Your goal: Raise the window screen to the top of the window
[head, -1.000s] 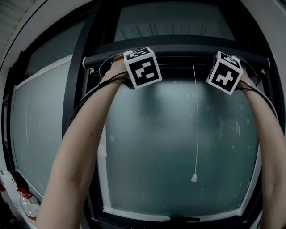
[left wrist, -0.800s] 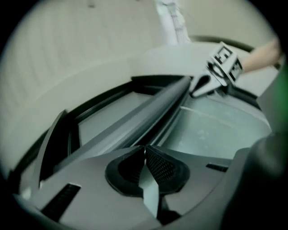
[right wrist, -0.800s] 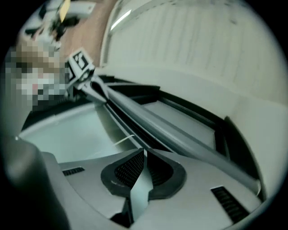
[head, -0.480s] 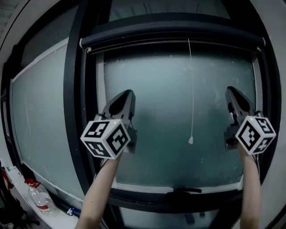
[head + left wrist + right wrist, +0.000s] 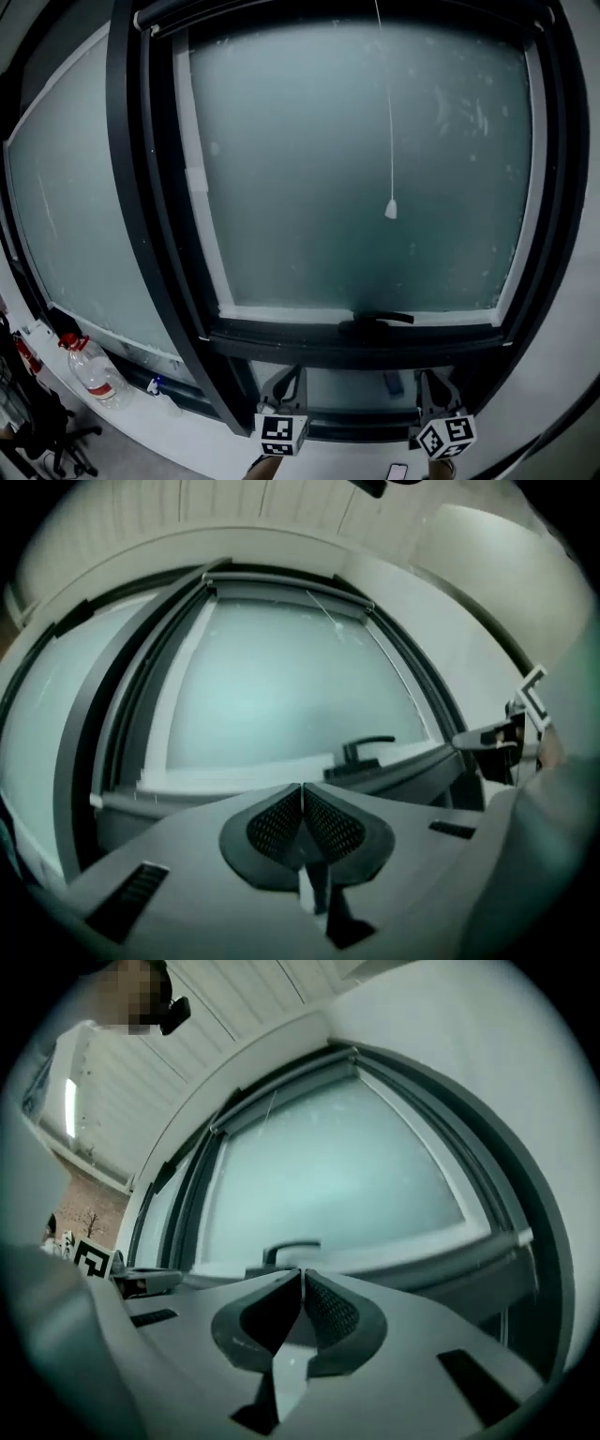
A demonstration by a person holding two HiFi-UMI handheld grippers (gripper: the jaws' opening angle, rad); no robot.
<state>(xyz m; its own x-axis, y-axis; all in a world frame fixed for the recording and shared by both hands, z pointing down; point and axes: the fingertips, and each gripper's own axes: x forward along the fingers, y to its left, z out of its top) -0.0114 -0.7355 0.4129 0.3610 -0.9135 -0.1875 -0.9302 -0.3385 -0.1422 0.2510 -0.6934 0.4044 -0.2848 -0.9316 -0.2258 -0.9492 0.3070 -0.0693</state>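
I read left gripper (image 5: 302, 794) jaws pressed together, nothing between. Right gripper (image 5: 302, 1277) same, empty. Both low in head view, under handle (image 5: 380, 321). Screen (image 5: 281, 578) rolled at window top, well above grippers. Cord (image 5: 391, 208) hangs over glass.

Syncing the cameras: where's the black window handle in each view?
Head view: black lever-shaped window handle, lower centre.
Left gripper view: just right of centre.
Right gripper view: near centre.
Shared landmark: frosted glass pane directly above it.
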